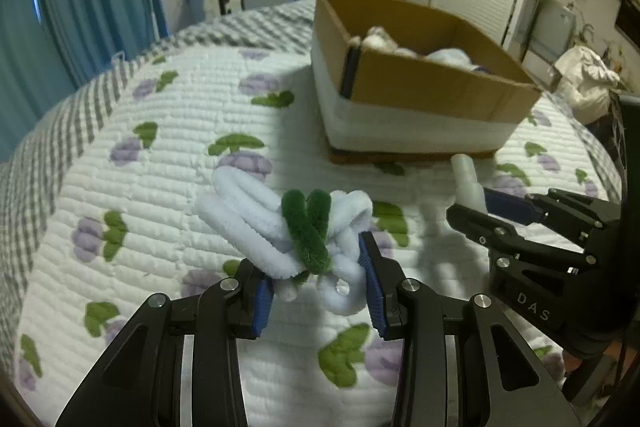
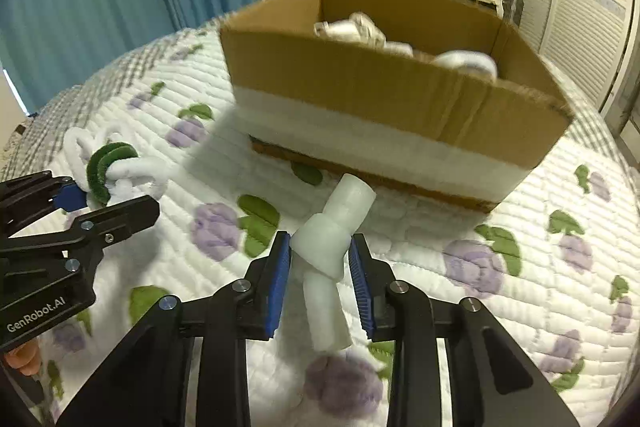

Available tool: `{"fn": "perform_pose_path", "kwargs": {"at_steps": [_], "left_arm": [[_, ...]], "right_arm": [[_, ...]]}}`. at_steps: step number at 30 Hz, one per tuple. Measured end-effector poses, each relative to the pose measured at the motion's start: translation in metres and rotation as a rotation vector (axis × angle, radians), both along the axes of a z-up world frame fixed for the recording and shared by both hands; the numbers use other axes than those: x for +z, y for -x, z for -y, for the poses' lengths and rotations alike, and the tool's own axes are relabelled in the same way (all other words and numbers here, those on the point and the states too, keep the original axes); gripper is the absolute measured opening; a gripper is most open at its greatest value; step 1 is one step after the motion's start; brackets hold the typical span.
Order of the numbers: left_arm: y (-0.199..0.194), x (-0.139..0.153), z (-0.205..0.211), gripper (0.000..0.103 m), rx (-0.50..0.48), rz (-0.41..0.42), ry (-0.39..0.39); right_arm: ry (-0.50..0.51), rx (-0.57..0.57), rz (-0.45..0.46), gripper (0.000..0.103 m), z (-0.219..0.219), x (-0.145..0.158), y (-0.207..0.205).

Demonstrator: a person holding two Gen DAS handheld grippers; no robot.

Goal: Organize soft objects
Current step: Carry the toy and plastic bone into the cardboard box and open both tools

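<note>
The left gripper (image 1: 316,291) pinches the fluffy rope bundle (image 1: 288,227) on the quilt (image 1: 168,131); the right gripper (image 2: 320,279) clamps the foam knot (image 2: 326,255). Either could slip before the box (image 2: 360,87)

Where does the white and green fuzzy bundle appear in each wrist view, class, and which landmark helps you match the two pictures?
Left wrist view: the white and green fuzzy bundle sits low at centre, between the left gripper pads.
Right wrist view: the bundle lies far left, at mid-height, by the left gripper's tips.
Shared landmark: the cardboard box on the quilt.
</note>
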State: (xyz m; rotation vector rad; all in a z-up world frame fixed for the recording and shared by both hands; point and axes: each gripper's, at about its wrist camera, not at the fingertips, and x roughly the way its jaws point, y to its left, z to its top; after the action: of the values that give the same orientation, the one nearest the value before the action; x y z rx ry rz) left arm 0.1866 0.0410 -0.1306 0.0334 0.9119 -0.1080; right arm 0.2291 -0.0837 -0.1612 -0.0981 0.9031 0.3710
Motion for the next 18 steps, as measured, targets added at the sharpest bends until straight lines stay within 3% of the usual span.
{"fn": "perform_pose_path", "kwargs": {"at_steps": [8,18], "left_arm": [[0.038,0.058,0.022,0.038,-0.005,0.097,-0.010],[0.056,0.104,0.052,0.038,-0.049,0.169,0.002]], "right_arm": [[-0.045,0.015,0.123,0.030,0.022,0.074,0.041],[-0.075,0.015,0.242,0.030,0.057,0.148,0.071]]}}
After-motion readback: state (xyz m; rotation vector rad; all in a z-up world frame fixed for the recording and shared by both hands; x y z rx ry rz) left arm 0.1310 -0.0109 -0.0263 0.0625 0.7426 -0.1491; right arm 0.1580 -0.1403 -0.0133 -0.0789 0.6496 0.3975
